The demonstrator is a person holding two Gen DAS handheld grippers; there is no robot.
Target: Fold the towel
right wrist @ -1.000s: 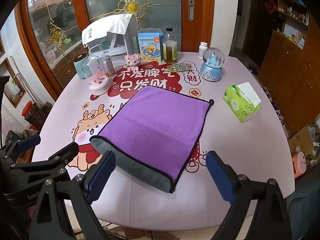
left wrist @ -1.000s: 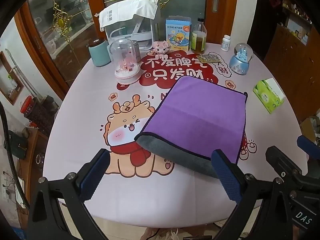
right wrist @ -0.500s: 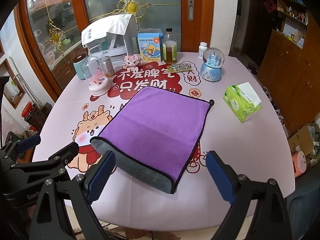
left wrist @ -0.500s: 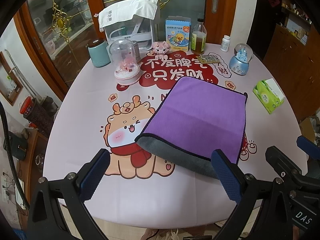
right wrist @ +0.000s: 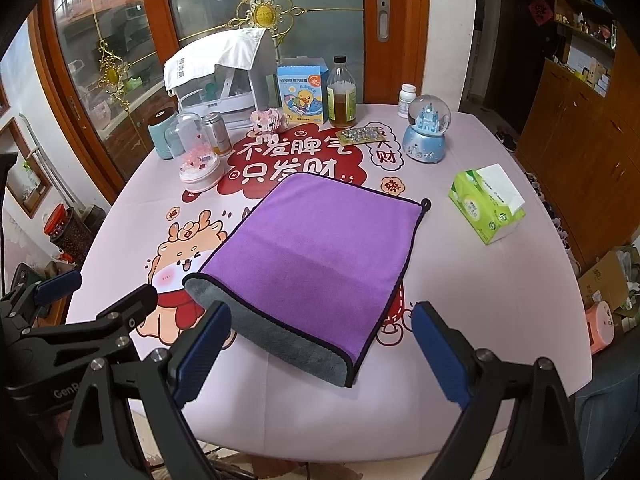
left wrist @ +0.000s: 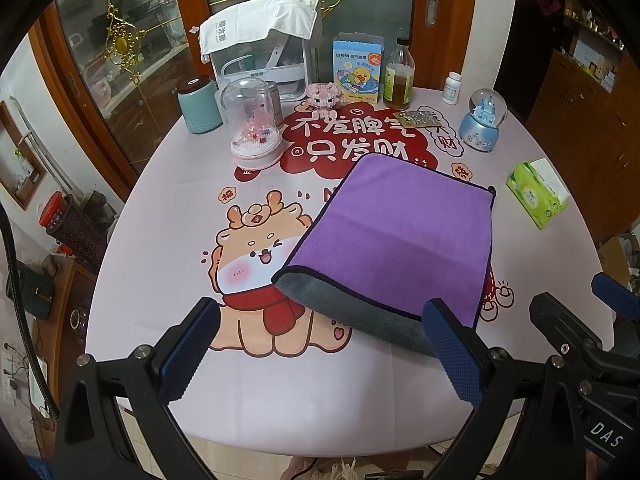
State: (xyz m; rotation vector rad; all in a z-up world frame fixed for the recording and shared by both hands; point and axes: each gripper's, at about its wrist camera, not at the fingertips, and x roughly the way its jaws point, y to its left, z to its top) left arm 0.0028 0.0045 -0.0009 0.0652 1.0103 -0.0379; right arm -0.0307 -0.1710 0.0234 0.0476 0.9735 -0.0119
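A purple towel [left wrist: 400,236] with a grey underside lies folded on the round table, its grey fold edge nearest me; it also shows in the right wrist view [right wrist: 316,256]. My left gripper [left wrist: 320,352] is open and empty, held above the table's near edge, its right finger [left wrist: 452,356] over the towel's near grey edge. My right gripper [right wrist: 320,348] is open and empty, above the towel's near edge, straddling it. The right gripper shows at the right of the left wrist view [left wrist: 580,344]; the left gripper shows at the left of the right wrist view [right wrist: 80,320].
The table [right wrist: 480,300] has a cartoon-printed pink cover. At the back stand a teal canister [left wrist: 200,106], a glass dome [left wrist: 254,128], a white appliance [left wrist: 260,52], a blue box [left wrist: 356,68], a bottle [left wrist: 398,76] and a snow globe [left wrist: 482,120]. A green tissue box [right wrist: 486,208] sits right.
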